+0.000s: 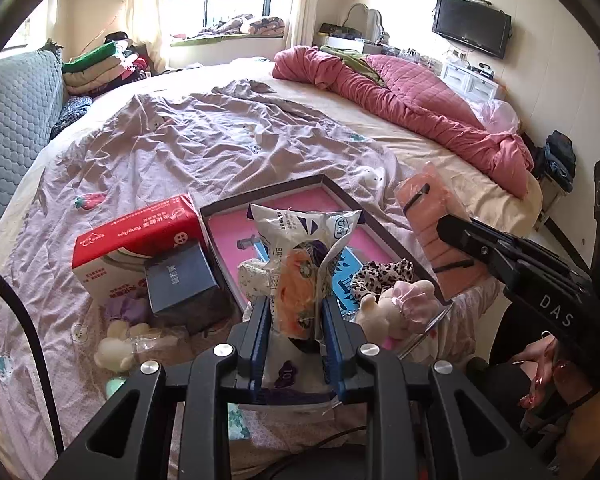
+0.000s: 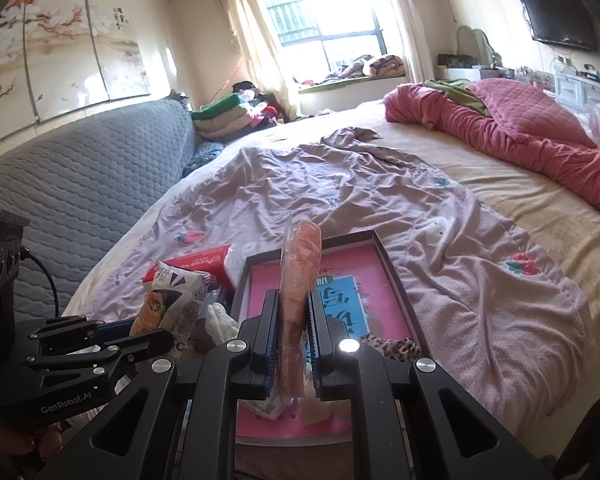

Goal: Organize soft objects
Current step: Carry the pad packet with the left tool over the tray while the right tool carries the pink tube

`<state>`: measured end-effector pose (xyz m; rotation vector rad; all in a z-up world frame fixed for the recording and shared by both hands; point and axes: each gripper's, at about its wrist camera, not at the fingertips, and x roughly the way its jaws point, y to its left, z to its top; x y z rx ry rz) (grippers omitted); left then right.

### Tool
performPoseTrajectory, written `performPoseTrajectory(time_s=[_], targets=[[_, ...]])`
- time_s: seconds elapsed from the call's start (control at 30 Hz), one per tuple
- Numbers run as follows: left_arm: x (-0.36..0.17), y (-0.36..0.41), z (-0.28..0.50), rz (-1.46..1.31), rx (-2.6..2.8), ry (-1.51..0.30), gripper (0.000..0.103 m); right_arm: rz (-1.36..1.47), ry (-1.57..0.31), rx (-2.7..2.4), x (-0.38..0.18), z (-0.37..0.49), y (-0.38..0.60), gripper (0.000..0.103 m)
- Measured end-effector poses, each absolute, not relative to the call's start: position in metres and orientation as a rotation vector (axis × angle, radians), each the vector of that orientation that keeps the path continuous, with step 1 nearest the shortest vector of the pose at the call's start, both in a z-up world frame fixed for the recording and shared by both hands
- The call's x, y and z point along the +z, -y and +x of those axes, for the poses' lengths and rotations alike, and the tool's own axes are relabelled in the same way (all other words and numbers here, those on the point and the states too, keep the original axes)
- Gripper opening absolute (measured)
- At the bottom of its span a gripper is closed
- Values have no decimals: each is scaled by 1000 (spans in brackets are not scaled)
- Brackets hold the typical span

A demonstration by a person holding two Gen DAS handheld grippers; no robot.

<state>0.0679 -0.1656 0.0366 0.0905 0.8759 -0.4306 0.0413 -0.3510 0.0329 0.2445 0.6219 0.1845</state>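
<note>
Soft things lie scattered at the near edge of the bed [image 1: 440, 136], on a wrinkled mauve sheet [image 1: 188, 144]. The left gripper [image 1: 296, 312] has its jaws clamped on a white plastic packet [image 1: 304, 240] with an orange print, held upright above a pink-lined tray [image 1: 224, 228]. The right gripper [image 2: 294, 316] has its jaws pressed together on a slim orange pack in clear wrap [image 2: 304, 272], also over the tray. A leopard-print scrunchie [image 1: 380, 276] and a small plush toy [image 1: 384, 308] lie in the tray's near corner. A red tissue box [image 1: 136, 236] sits just left of the tray.
</note>
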Motion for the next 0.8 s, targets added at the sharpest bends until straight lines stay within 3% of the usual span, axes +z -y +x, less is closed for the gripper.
performPoseTrajectory(time_s=[0.8], targets=[[-16, 190, 93, 107, -443, -967, 26, 288, -675, 159, -10, 58, 373, 14]])
